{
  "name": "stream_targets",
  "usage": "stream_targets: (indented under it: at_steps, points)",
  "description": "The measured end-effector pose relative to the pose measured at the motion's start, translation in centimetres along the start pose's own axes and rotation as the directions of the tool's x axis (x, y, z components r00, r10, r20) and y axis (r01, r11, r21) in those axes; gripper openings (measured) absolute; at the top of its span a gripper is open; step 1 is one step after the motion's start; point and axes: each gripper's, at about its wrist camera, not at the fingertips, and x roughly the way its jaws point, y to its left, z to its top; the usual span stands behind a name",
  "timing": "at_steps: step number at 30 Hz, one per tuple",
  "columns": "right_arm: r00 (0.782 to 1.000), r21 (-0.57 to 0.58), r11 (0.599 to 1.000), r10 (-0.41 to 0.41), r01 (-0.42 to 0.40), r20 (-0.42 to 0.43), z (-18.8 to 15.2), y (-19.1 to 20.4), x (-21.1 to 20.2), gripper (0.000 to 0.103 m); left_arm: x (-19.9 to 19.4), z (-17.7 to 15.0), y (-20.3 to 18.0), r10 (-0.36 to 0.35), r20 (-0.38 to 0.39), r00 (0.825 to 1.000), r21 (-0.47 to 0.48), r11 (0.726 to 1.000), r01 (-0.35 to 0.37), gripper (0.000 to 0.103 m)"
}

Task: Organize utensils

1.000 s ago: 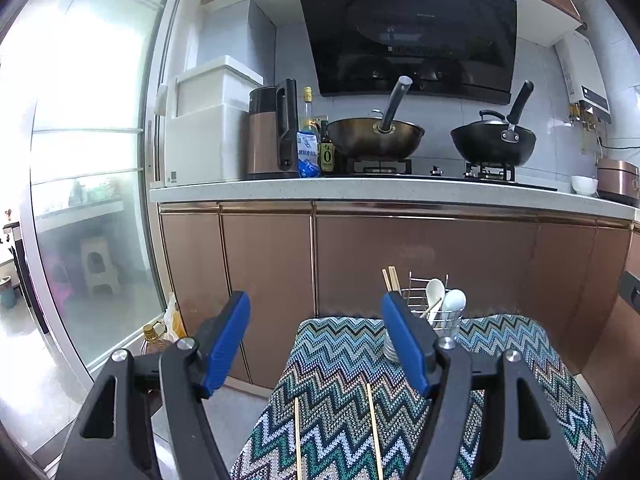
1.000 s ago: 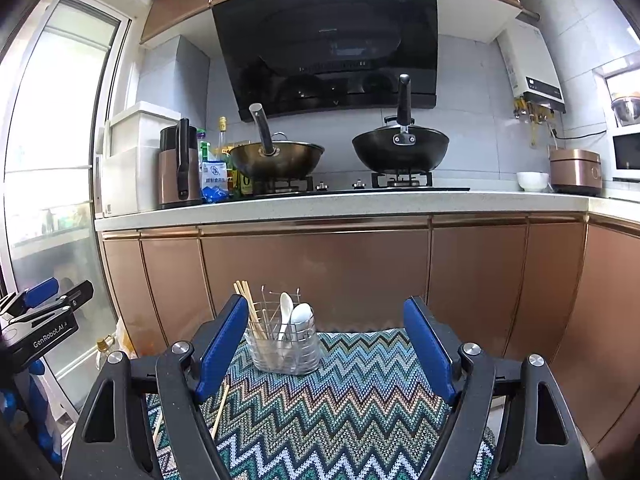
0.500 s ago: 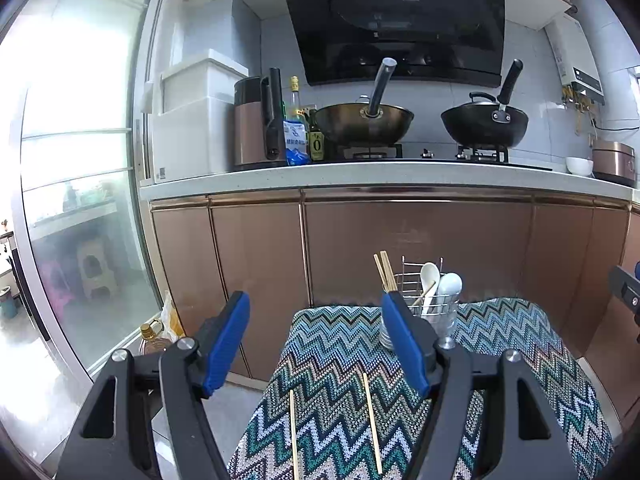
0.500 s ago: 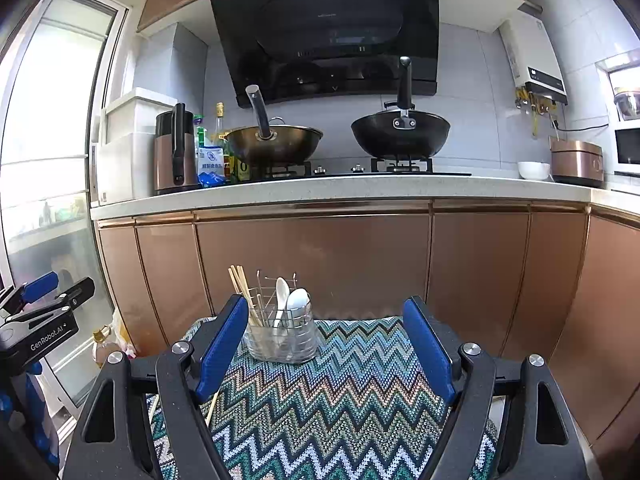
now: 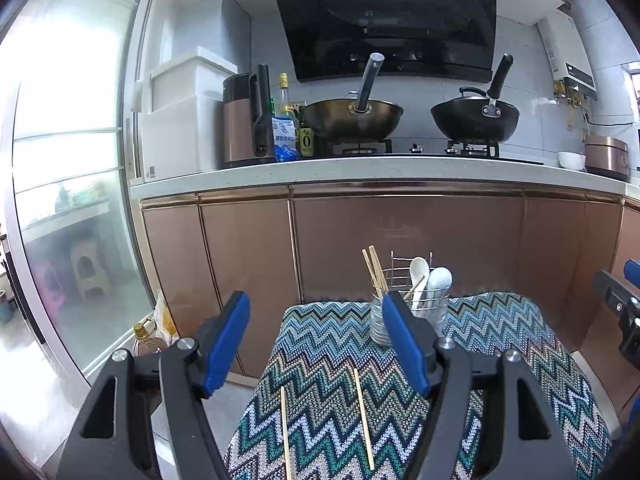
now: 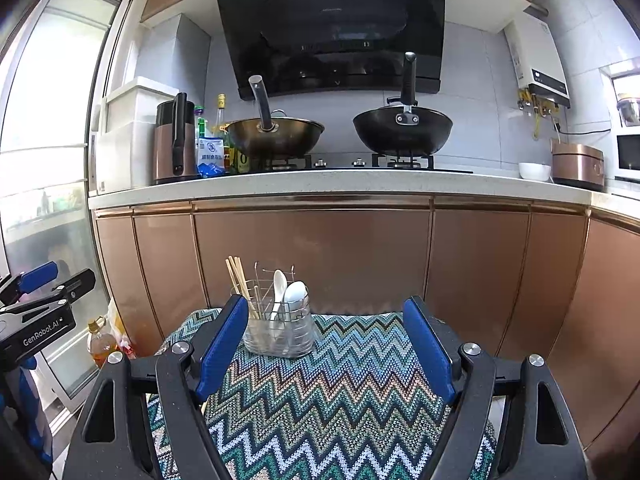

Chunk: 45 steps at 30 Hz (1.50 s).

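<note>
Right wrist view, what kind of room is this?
Almost certainly a home kitchen: two woks sit on a gas hob under a black range hood, above copper-coloured cabinets. In front, a utensil holder stands on a zigzag cloth.

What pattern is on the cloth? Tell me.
Zigzag chevrons in teal, blue, white and brown on the cloth; right wrist view.

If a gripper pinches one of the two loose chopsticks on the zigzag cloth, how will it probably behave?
The nearer chopstick looks thin and straight, so it is probably stiff and very light. Lying flat on the knitted cloth, it may roll or pivot when touched. The open left hand-held gripper has wide pads, so such a slim stick could slip sideways.
</note>
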Motion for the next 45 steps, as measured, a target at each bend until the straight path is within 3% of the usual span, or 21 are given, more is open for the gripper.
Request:
stream_targets:
  at_steps: [45]
  points:
    - [0.994, -0.119, 0.988, -0.107, 0.102, -0.036, -0.3, 1.8, 0.3, 0.079, 1.0, -0.6, -0.7, -0.047, -0.026, 0.999, -0.021, 0.999, 0.047, 0.067]
